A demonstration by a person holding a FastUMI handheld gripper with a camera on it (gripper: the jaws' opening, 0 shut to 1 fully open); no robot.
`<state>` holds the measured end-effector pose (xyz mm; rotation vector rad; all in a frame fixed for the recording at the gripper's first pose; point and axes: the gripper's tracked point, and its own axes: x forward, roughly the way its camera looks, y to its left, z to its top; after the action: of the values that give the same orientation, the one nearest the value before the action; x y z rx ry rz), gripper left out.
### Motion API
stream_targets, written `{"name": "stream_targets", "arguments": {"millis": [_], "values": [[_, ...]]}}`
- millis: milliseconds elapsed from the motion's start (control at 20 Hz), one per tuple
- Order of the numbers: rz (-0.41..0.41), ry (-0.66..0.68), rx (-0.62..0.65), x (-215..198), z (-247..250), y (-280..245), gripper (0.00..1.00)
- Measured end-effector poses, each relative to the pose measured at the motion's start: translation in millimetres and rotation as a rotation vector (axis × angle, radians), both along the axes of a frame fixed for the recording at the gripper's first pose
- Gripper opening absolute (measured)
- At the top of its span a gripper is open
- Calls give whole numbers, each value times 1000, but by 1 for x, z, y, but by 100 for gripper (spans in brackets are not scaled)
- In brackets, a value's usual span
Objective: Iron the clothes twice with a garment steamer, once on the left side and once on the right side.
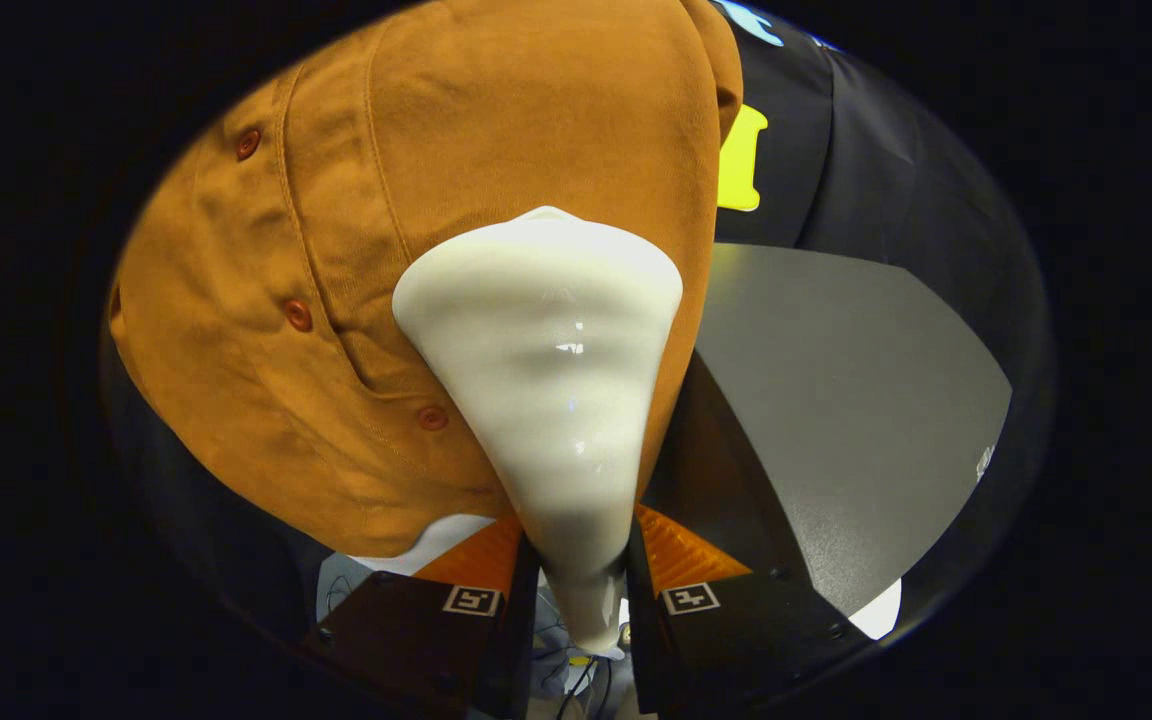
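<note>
Steamer [546, 380] clamped by hand-held gripper [576, 560].

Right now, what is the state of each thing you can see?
tool: shut on the steamer, one finger on each side of its narrow neck.
steamer: held, wide head against the shirt.
shirt: hanging, buttoned at the three buttons that show.
table: bare where it shows, beyond the shirt.

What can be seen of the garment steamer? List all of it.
The garment steamer is glossy cream-white plastic, a cone flaring from a narrow neck to a broad rounded head. The gripper is shut on its neck, a jaw pressing each side. It points forward, its head against the brown buttoned shirt, beside the button placket. A grey tabletop lies to its right.
</note>
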<state>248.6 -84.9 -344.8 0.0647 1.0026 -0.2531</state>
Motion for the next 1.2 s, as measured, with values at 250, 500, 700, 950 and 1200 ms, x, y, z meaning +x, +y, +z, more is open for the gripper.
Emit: {"name": "stream_targets", "arguments": {"millis": [250,500,700,950,1200], "values": [[-12,-24,2,-7,9,-7,44],[20,-244,-6,13,78,4,44],[67,-441,-1,23,153,26,44],[190,-619,16,31,217,90,43],[302,-642,67,41,217,147,43]]}}
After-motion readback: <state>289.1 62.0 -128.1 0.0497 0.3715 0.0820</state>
